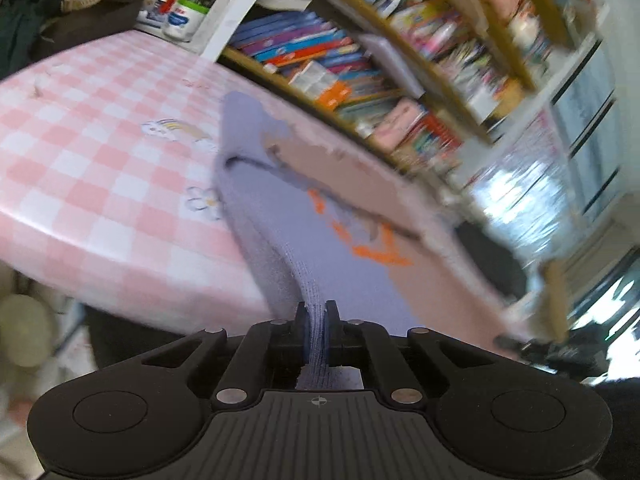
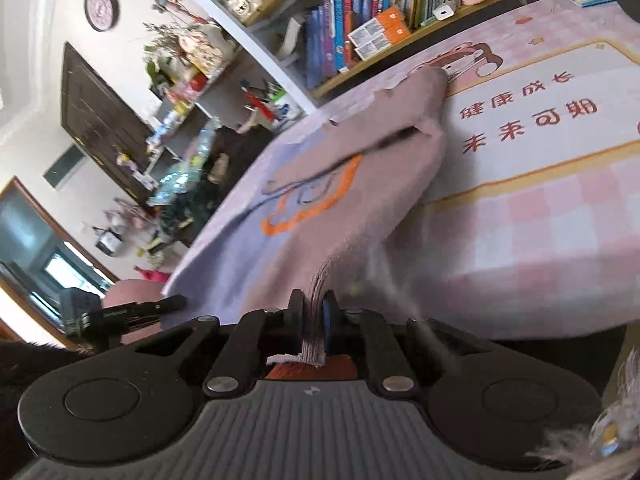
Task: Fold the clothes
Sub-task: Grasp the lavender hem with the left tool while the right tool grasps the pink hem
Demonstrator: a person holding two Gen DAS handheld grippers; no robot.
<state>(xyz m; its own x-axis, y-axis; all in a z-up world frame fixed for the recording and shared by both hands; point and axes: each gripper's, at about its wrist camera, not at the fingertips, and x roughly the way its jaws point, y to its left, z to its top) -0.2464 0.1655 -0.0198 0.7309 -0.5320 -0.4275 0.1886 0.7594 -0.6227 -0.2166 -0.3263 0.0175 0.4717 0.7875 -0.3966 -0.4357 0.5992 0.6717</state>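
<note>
Sweater [image 1: 280, 208] hem pinched in left gripper [image 1: 317, 314], right gripper [image 2: 313, 304]

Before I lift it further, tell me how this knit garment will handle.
Likely floppy: the garment sags and creases between the left gripper and the right gripper. Probably light, since only thin pinched edges hold it. Its far end may drag across the checked tablecloth.

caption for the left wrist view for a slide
Left gripper clamps the lilac garment's hem above the pink checked table.
</note>
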